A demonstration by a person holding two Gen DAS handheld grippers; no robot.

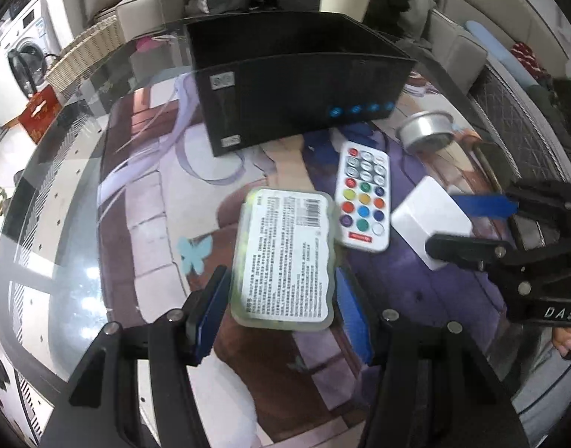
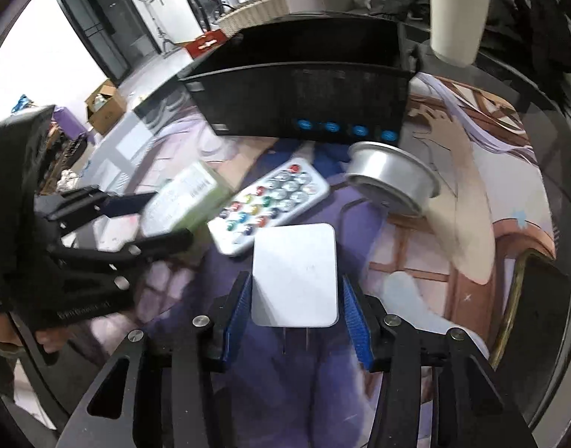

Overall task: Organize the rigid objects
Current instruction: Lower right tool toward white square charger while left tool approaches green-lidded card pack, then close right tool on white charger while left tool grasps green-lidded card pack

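My left gripper [image 1: 281,298] is shut on a pale green plastic case [image 1: 285,254] with a printed label, held a little above the mat; both show in the right wrist view [image 2: 184,201]. My right gripper [image 2: 294,306] brackets a white plug adapter [image 2: 294,276], with small gaps at both pads; the adapter also shows in the left wrist view [image 1: 431,220]. A white remote [image 1: 363,198] with coloured buttons lies between them. A metal tin [image 2: 391,179] lies tipped on its side. A black open box [image 1: 296,86] stands behind them.
The round glass table [image 1: 53,194] carries a printed picture mat [image 1: 147,171]. A cream cup [image 2: 457,18] stands at the far edge behind the box. Dark clothes and a sofa lie beyond. A washing machine and a red bag are at the left.
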